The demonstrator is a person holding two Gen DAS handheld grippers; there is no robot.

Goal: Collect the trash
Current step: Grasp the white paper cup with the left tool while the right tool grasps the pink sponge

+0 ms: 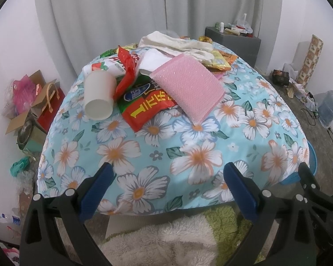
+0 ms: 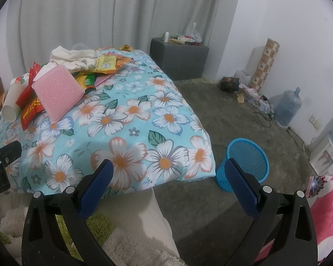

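A heap of trash lies at the far end of a table with a blue flowered cloth point(image 1: 188, 155) point(image 2: 144, 119): a white paper cup point(image 1: 98, 95) point(image 2: 10, 104) on its side, a red and green snack wrapper point(image 1: 144, 104) point(image 2: 31, 110), a pink sponge point(image 1: 188, 90) point(image 2: 57, 88), yellow wrappers point(image 1: 219, 62) point(image 2: 105, 63) and a white cloth point(image 1: 179, 44) point(image 2: 73, 56). A blue mesh bin point(image 2: 244, 161) stands on the floor right of the table. My left gripper point(image 1: 168, 188) is open and empty at the table's near edge. My right gripper point(image 2: 169, 186) is open and empty near the table's right corner.
A grey box point(image 2: 179, 59) with bottles stands at the back by the curtain. A water jug point(image 2: 287, 108) and cables lie along the right wall. Cardboard and bags point(image 1: 33, 106) sit left of the table. A fluffy rug point(image 1: 166, 239) lies below the near edge.
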